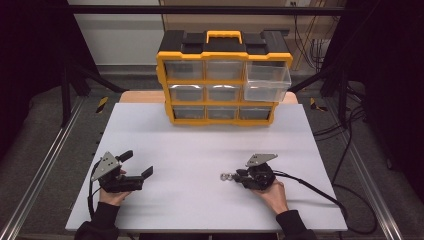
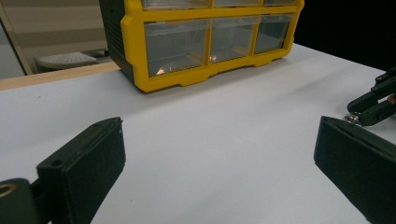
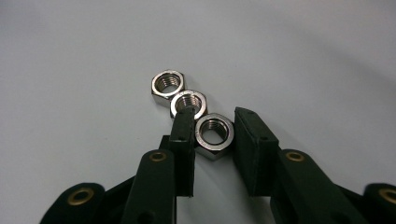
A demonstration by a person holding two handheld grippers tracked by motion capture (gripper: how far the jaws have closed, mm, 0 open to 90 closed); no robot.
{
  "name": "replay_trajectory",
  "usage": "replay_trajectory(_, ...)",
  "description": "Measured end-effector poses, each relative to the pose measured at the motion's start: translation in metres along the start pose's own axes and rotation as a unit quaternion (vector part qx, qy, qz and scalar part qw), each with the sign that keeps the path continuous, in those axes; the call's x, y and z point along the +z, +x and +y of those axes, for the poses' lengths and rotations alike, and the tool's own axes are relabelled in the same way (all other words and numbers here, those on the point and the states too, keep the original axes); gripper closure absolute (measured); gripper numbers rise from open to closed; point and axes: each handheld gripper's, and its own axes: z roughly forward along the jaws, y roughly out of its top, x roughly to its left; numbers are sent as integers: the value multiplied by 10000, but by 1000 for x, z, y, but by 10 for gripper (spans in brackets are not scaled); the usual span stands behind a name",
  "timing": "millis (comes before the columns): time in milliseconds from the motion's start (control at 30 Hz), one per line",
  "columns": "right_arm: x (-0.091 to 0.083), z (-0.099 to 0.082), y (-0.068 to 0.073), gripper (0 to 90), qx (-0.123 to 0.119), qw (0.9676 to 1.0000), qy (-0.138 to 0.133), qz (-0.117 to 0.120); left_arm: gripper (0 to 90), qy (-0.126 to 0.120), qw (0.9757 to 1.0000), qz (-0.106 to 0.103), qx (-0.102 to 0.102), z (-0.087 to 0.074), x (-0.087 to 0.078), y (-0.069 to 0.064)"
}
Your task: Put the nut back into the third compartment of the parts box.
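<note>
While the right gripper [image 3: 212, 123] seems clamped on the nearest nut [image 3: 214, 135] on the table [image 1: 200, 145], carrying it to the open drawer [image 1: 266, 82] remains; left gripper [image 1: 135, 165] gapes idle.

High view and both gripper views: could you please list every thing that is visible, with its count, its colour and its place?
hex nuts: three, silver metal, in a touching row on the table by the right gripper.
nearest nut: one of the three, between the right gripper's jaws.
drawer cabinet: one, yellow and black with clear drawers, at the table's far edge.
open drawer: one, clear, pulled out at the cabinet's upper right.
table: one, white.
left gripper: one, black, jaws wide apart with nothing between them, near left.
right gripper: one, black, closed on the nearest nut.
hands: two, dark sleeves, at the near edge.
</note>
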Motion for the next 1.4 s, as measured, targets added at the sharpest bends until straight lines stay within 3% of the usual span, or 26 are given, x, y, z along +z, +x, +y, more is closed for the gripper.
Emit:
replay_trajectory(333,-2,2,-1,703,35,10000,31,3,17,5,10000,-17,-13,0,0,0)
replay_trajectory(1067,-41,15,-2,703,109,9979,-629,-58,16,-18,10000,25,-16,0,-1,1)
replay_trajectory(1400,-73,29,-6,703,123,9942,-1049,-203,17,-47,10000,19,-20,0,-1,0)
